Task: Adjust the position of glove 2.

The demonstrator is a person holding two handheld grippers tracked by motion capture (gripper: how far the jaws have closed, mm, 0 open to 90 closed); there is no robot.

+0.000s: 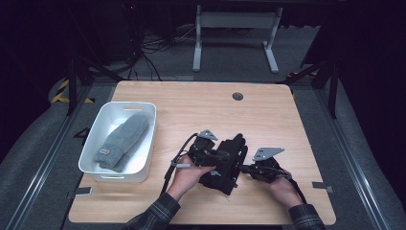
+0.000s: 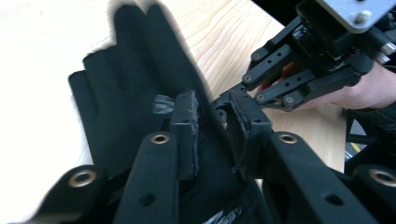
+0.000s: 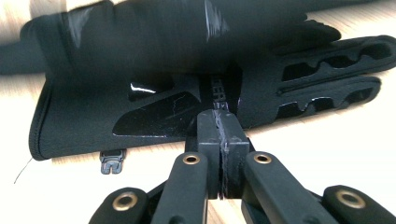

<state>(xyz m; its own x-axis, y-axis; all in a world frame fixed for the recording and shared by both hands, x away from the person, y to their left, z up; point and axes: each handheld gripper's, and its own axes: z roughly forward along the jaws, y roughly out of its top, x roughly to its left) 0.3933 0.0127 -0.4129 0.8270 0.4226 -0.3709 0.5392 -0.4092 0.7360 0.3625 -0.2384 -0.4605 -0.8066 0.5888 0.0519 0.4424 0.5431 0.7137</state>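
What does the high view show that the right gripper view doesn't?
Only the high view takes in the white bin holding a grey mitten, the left gripper and both hands. Only the right gripper view brings out the shiny patch on the black glove and a small clip at its cuff. Both share the black glove, the wooden table and the right gripper, shut at the glove's edge.

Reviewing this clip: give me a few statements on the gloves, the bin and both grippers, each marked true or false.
1. A grey mitten lies in the white bin. True.
2. The black glove lies inside the bin. False: it lies on the wooden table.
3. The right gripper has its jaws together at the glove's edge. True.
4. The left gripper is far from the glove, over the bin. False: it is over the glove, jaws apart.
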